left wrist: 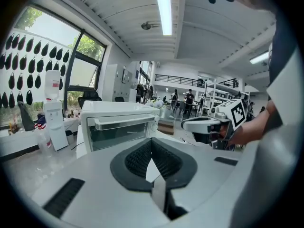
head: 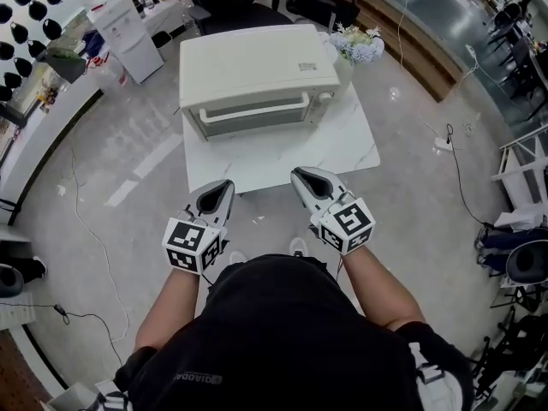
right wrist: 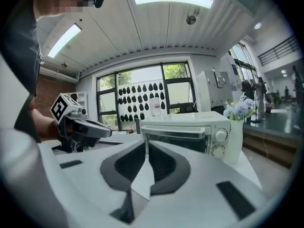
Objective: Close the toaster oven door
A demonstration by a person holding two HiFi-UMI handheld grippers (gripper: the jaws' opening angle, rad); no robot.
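- Since both tools hang close to the person's body and well apart from the oven, the task looks done or nearly so. The sensible move, in my judgement, is to stay clear of the table edge.
- The left gripper [head: 219,188] points towards the oven with its jaws pressed together and nothing between them.
- The right gripper [head: 303,176] is level with it, and its jaws are likewise pressed together and empty.
- If a last check push is wanted, I would set the joined jaw tips against the handle [left wrist: 124,122] and press level and gently. The box probably slides easily on so smooth a top.
- The white table [head: 342,152] has a bare front strip nearest the person. The oven stands on its far half, front facing the grippers.
- The toaster oven [head: 257,67] is a cream box with a flat top.
- Its door [head: 253,118] stands upright and seems flush with the front, and no gap shows along its upper edge. It has a dark glass pane, with the handle bar running across above the pane.
- Two round knobs [right wrist: 219,142] sit one above the other to the right of the door.
- A white vase of pale flowers [head: 358,45] stands just beside the oven's right end.
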